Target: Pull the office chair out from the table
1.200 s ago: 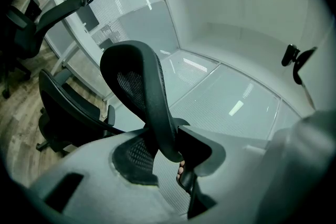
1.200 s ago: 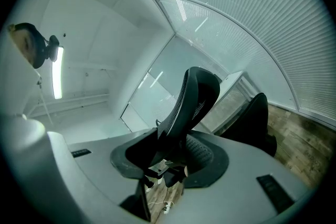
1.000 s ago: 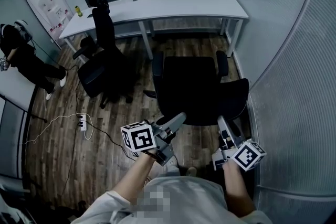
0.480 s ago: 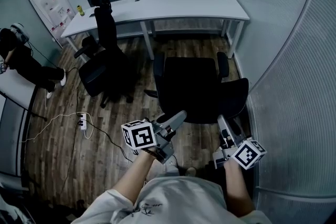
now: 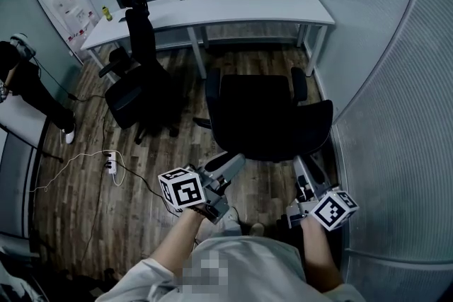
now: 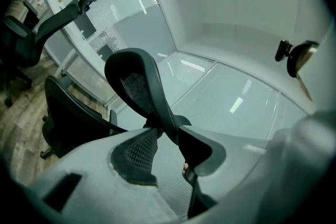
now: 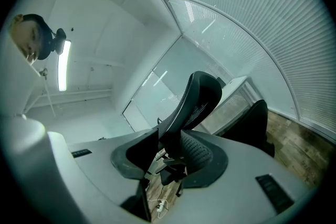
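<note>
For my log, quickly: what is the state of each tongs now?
Left tongs: closed on the office chair.
Right tongs: closed on the office chair too.

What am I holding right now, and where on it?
The chair, by its backrest: the left tongs clamp the edge on its left side, the right tongs on its right side.

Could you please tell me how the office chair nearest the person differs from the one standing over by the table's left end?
The near office chair is gripped at its backrest by the left claw and the right claw; the left chair is untouched. The near office chair squarely faces the table; the left chair is turned at an angle. Both are black, with armrests.
</note>
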A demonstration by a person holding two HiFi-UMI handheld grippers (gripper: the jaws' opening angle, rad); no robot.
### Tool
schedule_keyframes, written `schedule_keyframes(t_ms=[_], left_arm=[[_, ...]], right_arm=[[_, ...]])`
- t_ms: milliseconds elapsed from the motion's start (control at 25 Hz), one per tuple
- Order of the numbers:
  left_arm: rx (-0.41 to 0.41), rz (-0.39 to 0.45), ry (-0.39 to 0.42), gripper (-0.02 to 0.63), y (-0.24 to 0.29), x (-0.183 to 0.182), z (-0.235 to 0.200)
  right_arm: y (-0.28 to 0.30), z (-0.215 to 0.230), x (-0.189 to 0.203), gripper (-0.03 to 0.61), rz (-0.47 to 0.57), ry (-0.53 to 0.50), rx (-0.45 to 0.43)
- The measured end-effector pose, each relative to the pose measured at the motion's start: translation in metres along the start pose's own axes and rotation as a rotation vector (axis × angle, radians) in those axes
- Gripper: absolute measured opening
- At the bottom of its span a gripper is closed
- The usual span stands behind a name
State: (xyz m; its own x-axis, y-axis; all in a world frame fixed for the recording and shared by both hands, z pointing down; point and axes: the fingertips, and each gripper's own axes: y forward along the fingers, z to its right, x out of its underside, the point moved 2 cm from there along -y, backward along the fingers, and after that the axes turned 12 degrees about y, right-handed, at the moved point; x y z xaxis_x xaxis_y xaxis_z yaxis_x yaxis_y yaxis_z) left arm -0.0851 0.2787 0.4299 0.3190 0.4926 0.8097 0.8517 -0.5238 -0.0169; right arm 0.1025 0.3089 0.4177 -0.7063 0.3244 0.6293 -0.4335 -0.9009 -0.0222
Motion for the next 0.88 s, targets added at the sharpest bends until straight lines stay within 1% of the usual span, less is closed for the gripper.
schedule_keyframes(t_ms=[160,360,560,680,800,880], left_arm=[[-0.022,-0.011,0.038,0.126,-0.005,0.008,0.004],[-0.033,-0.022,0.098,0.060,-0.009,0.016,0.016],[-0.052,-0.041,0.159,0.012,-0.010,0.026,0.028],[-0.092,-0.066,0.241,0.011,-0.012,0.033,0.034],[-0.150,-0.112,0.364,0.011,-0.012,0.040,0.041],[-0.183,-0.143,0.446,0.011,-0.013,0.045,0.046]], right_arm=[[-0.006,0.000,0.008,0.094,-0.017,-0.022,0.012],[-0.014,-0.001,0.018,0.047,-0.051,-0.052,0.019],[-0.022,-0.002,0.027,0.012,-0.092,-0.098,0.026],[-0.027,-0.006,0.031,0.009,-0.115,-0.177,0.022],[-0.029,-0.009,0.033,0.008,-0.145,-0.295,0.050],[-0.032,-0.009,0.035,0.008,-0.166,-0.356,0.070]])
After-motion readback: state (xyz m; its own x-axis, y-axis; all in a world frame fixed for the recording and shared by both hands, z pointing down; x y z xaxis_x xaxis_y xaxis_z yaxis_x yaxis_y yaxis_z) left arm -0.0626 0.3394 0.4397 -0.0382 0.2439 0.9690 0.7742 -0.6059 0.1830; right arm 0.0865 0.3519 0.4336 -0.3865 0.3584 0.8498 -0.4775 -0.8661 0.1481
